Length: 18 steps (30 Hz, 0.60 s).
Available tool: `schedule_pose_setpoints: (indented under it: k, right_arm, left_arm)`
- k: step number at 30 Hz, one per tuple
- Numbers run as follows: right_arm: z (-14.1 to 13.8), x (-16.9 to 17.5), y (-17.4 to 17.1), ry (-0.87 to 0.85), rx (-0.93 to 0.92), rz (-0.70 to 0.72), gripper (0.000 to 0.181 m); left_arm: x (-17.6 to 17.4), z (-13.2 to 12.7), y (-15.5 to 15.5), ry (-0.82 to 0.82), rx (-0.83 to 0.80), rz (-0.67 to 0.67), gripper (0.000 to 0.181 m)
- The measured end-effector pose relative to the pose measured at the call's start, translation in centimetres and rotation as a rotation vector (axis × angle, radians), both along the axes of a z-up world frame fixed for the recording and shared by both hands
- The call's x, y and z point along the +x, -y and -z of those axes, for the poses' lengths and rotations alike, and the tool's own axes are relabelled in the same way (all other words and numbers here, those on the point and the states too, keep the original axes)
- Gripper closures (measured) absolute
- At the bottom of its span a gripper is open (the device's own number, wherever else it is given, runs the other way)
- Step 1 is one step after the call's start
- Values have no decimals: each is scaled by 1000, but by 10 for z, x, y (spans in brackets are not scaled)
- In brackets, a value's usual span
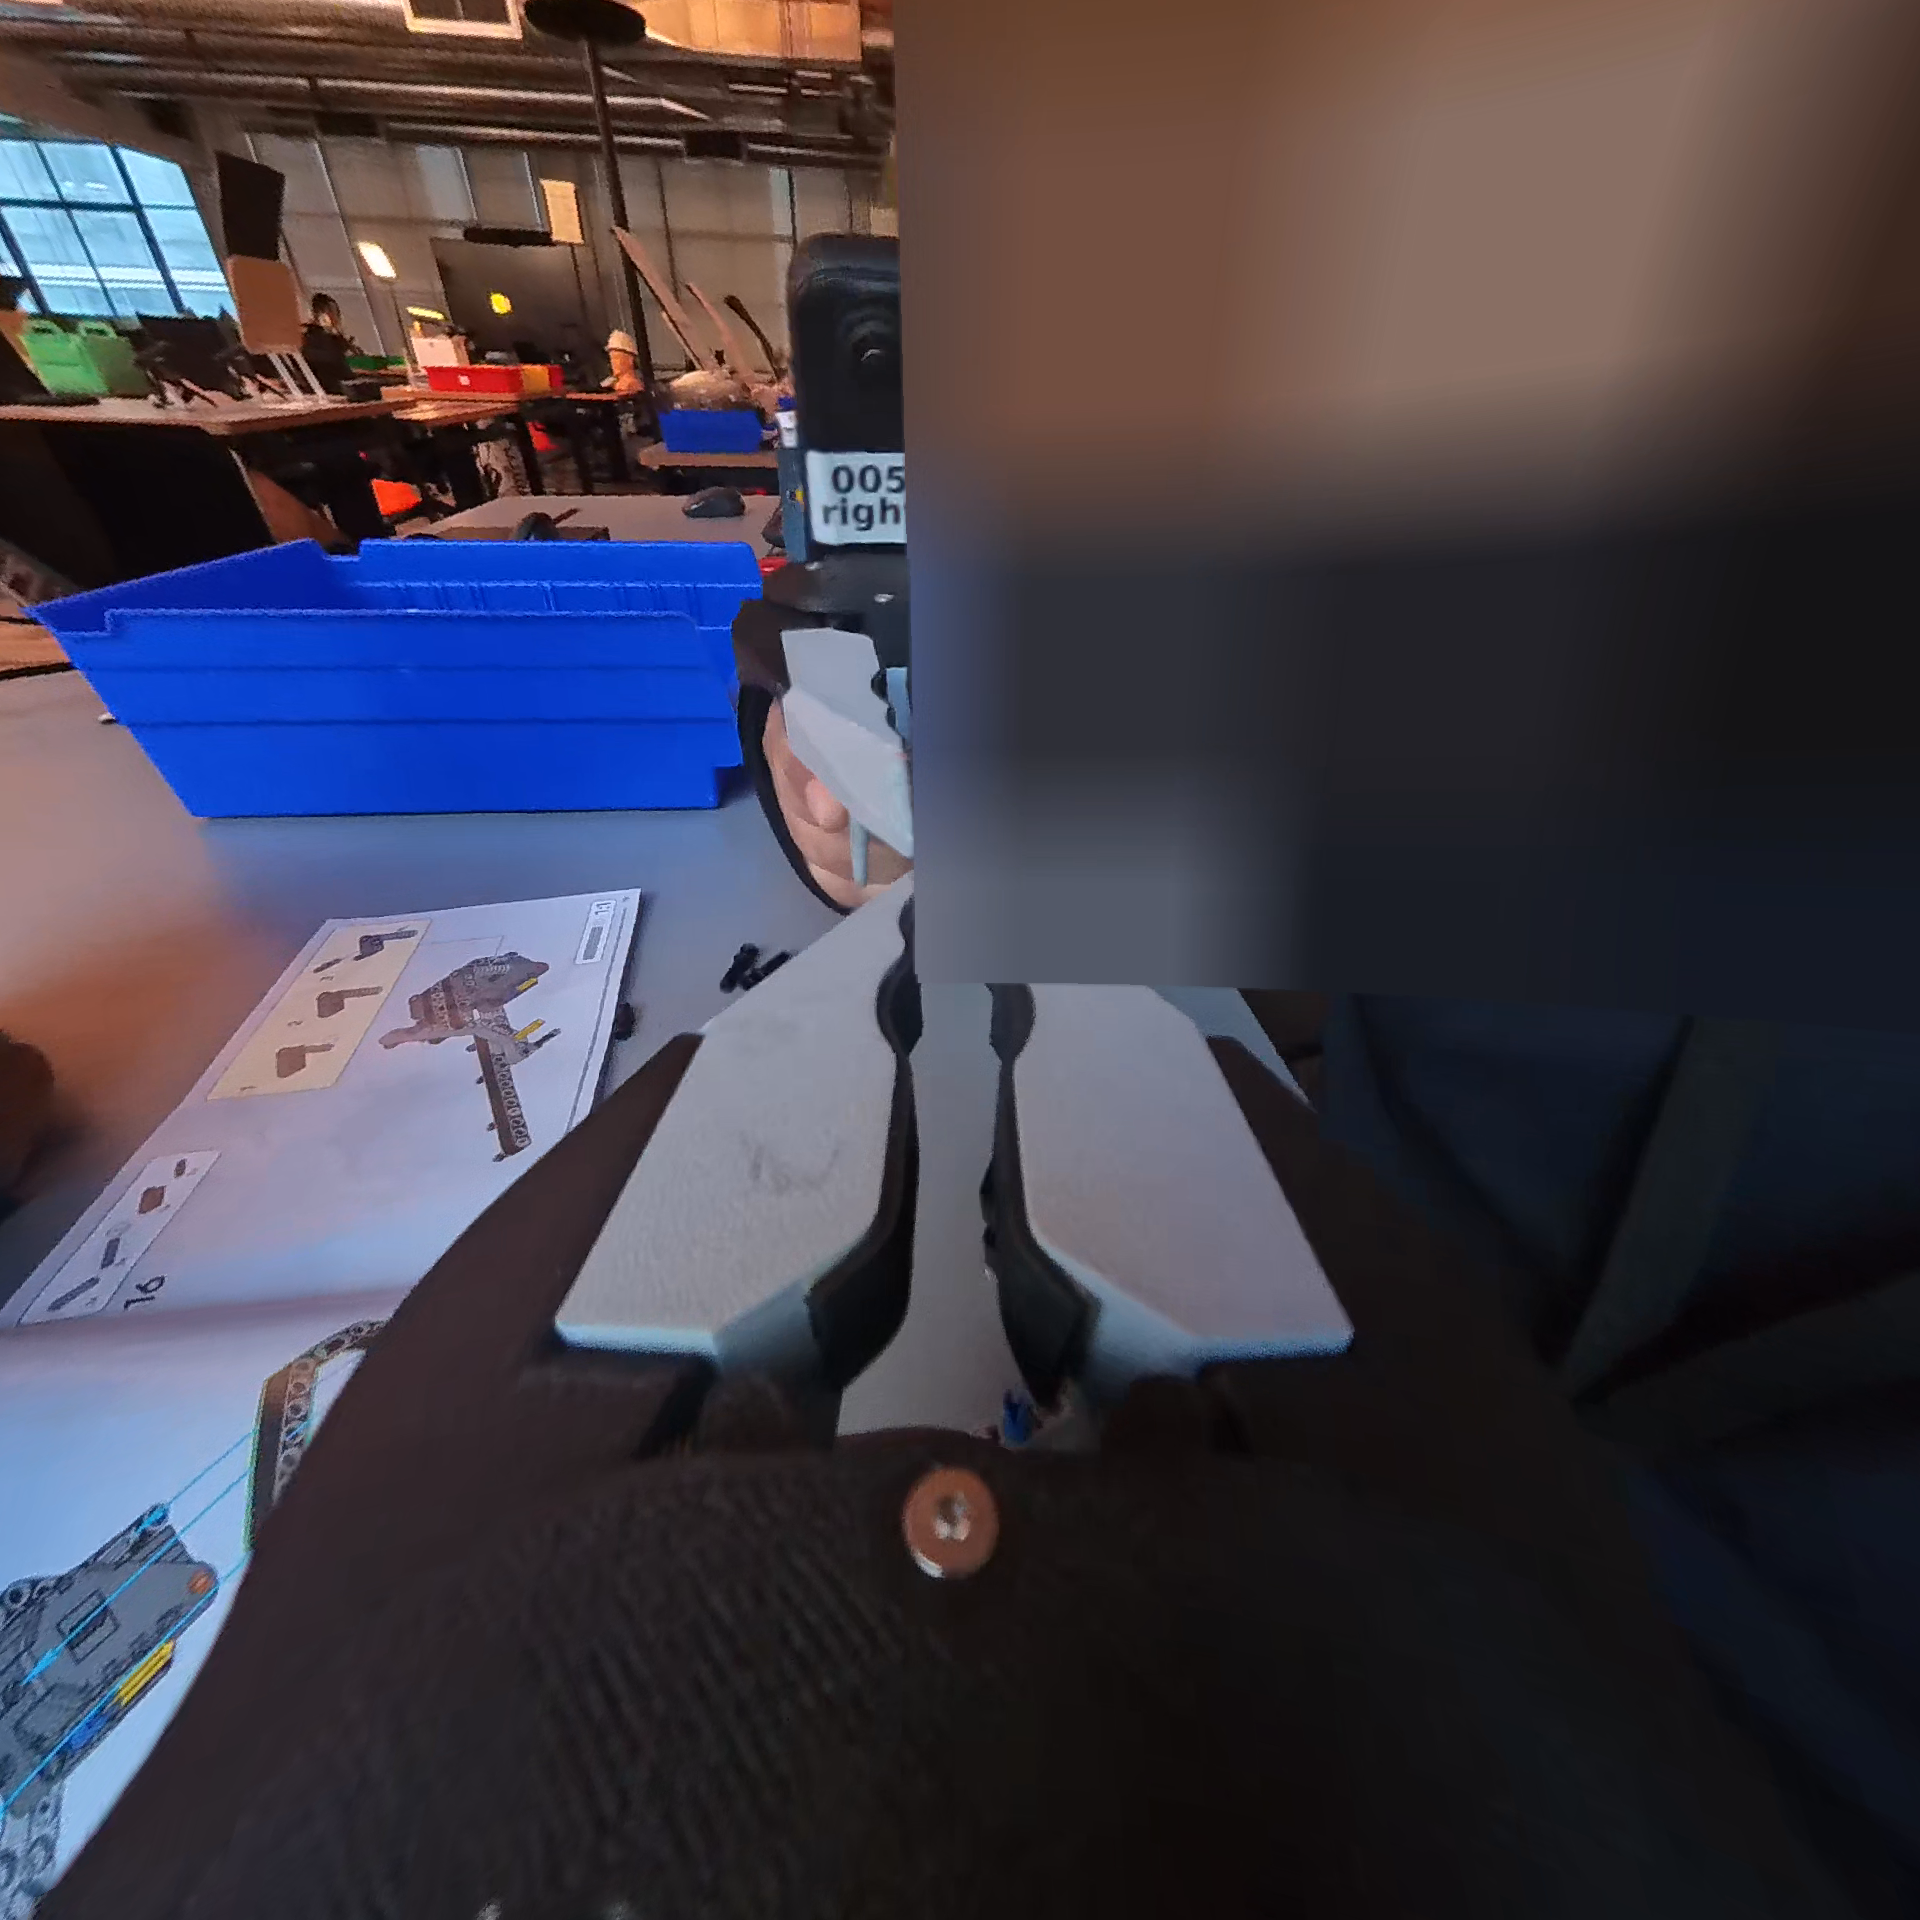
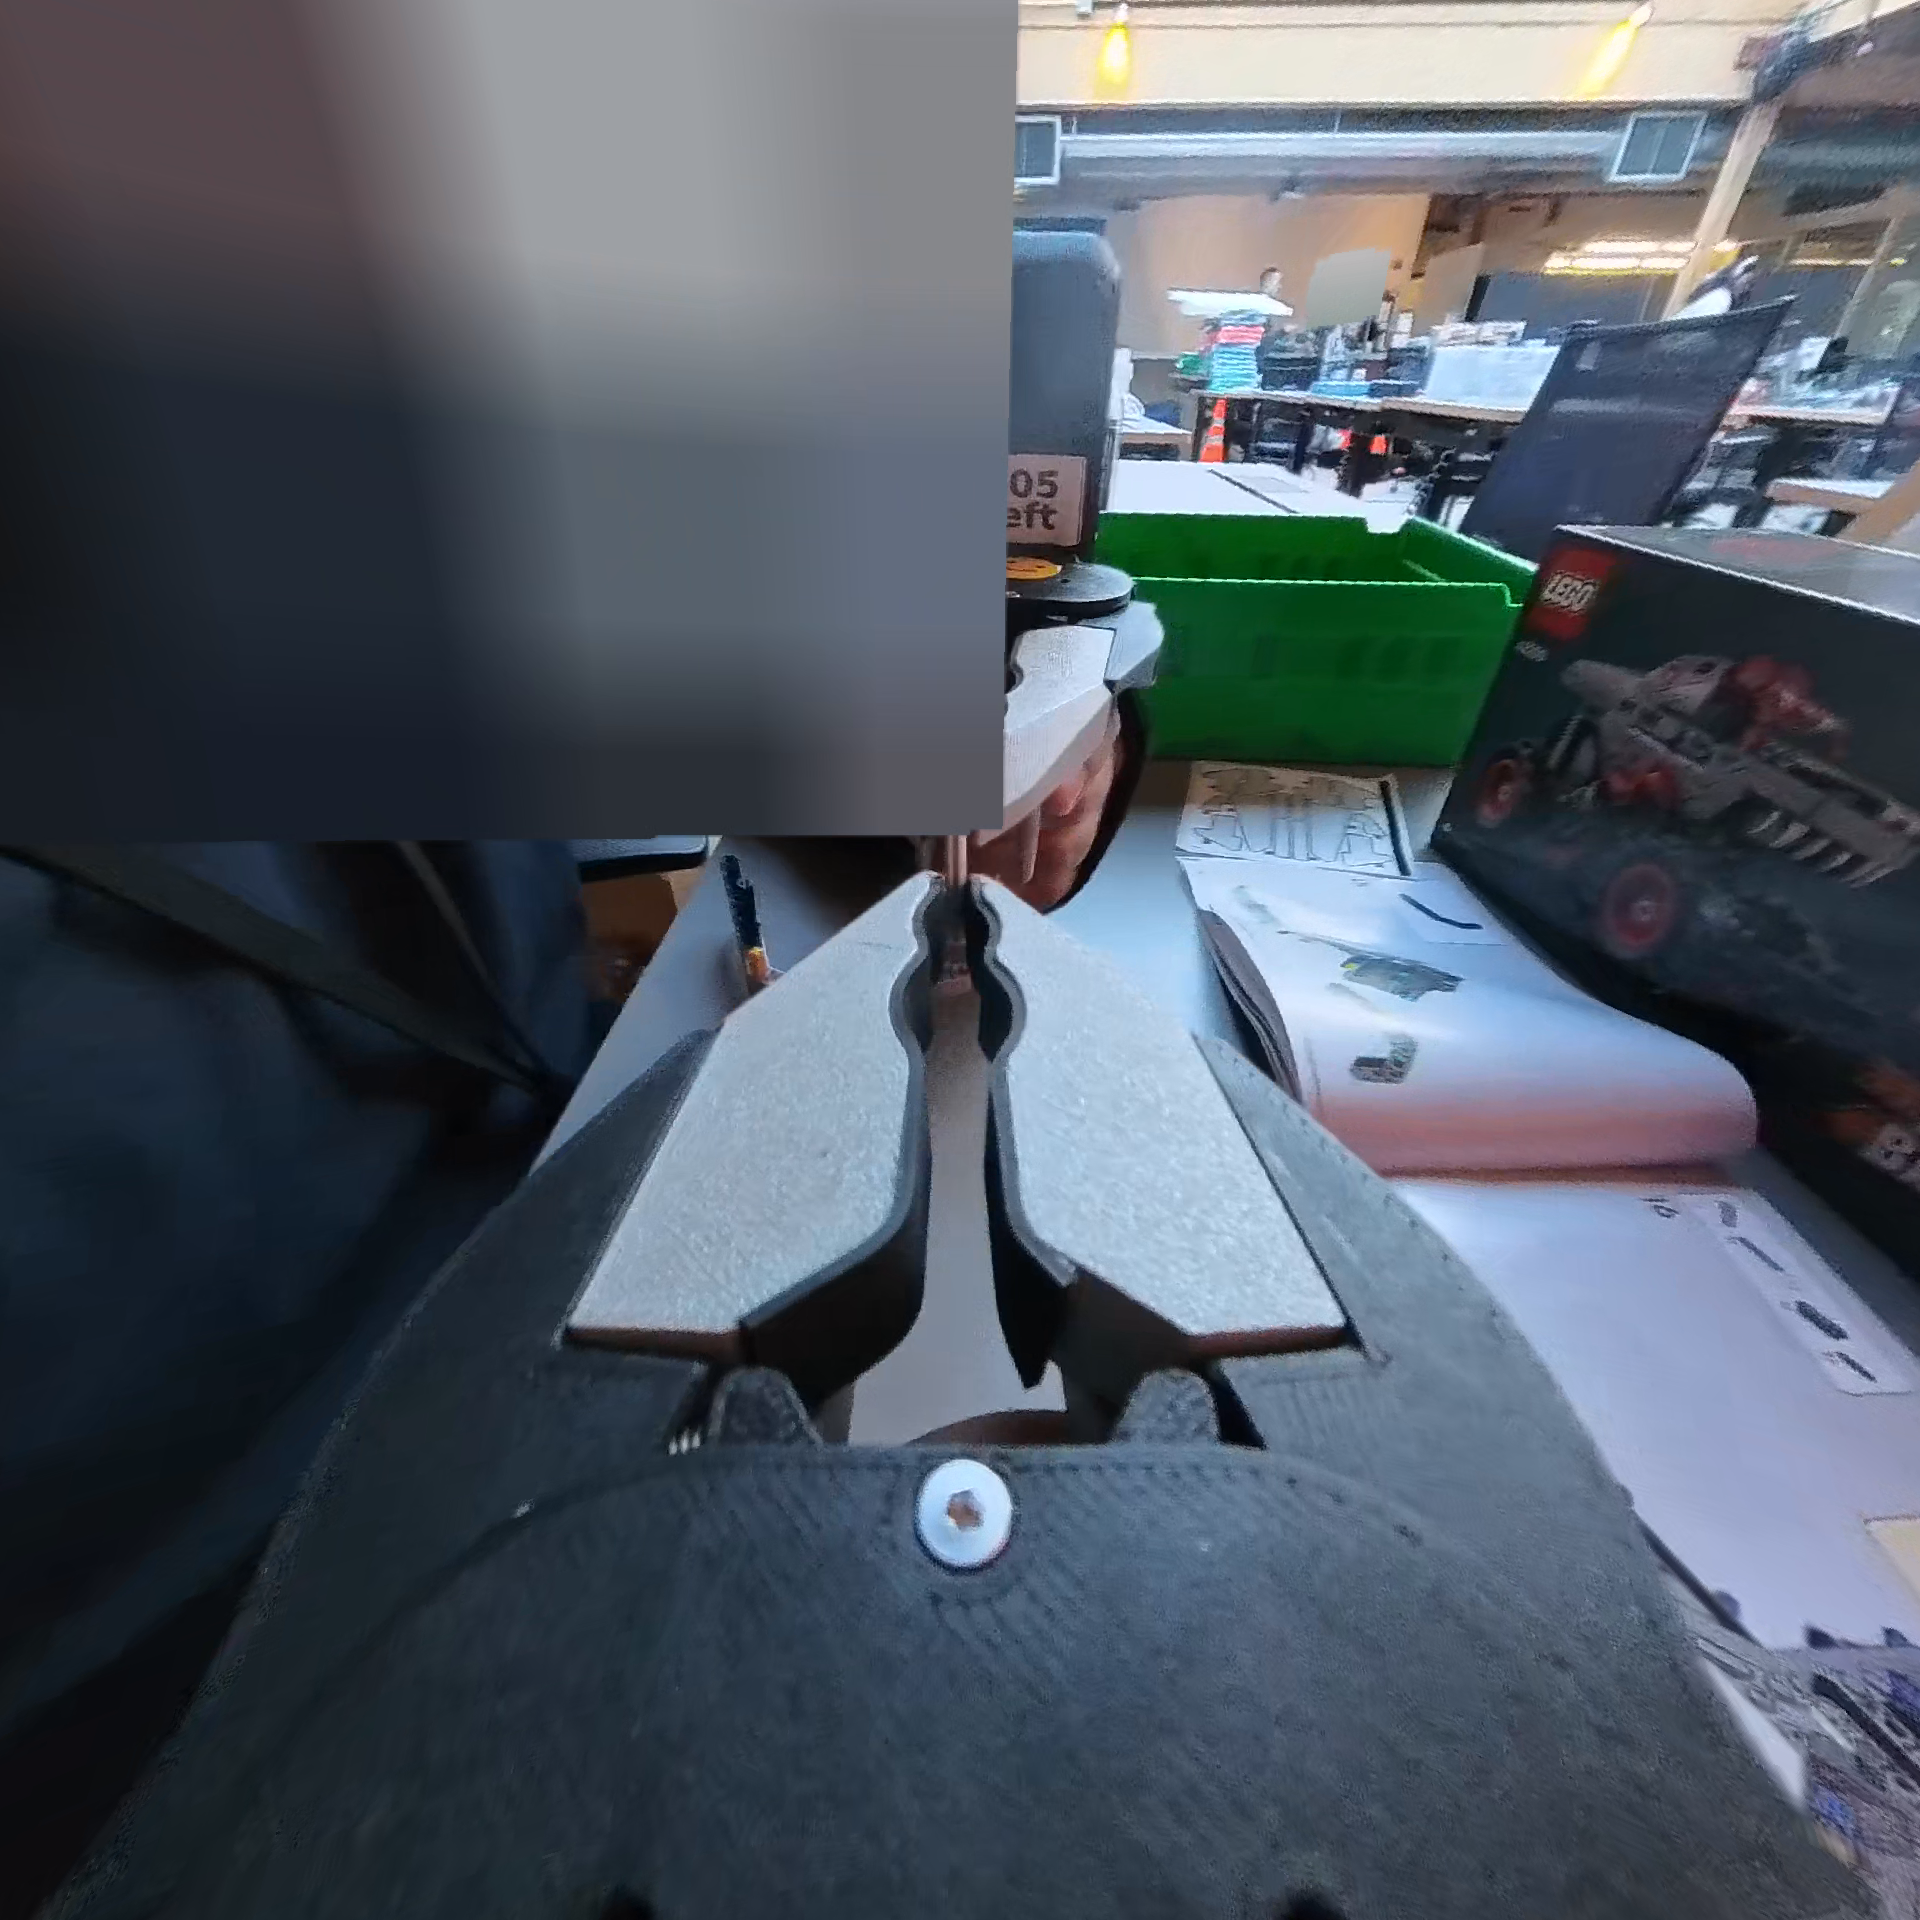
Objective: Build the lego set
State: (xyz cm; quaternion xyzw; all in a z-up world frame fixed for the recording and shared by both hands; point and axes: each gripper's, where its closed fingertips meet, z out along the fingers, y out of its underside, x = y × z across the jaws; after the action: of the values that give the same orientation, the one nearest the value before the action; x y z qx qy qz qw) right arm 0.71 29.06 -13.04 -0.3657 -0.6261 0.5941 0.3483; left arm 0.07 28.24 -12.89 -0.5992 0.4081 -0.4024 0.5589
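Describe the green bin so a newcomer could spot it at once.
In the right wrist view, find the dark toy box at the right. The green bin sits just left of it on the table, behind the open booklet. It is the only bright green thing there.

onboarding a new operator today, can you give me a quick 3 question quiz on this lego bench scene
1. True or false: the bin in the left wrist view is blue.
2. What lies open on the table in front of that bin: A) a laptop B) an instruction booklet C) a towel?
3. Fill in: the right gripper pinches a small ____ piece at its tips.

Key: 1 true; 2 B; 3 dark
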Motion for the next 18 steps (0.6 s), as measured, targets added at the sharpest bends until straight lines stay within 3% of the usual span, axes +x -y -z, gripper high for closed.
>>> schedule_pose_setpoints:
  k: [1, 18]
  right_arm:
    - [0, 1, 0, 2, -10, -7, 181]
    - [-1, 6, 13, 28, -70, -108, 181]
  left_arm:
    - [1, -2, 2, 12, 4, 9, 175]
    - [7, -2, 8, -30, 155, 0, 175]
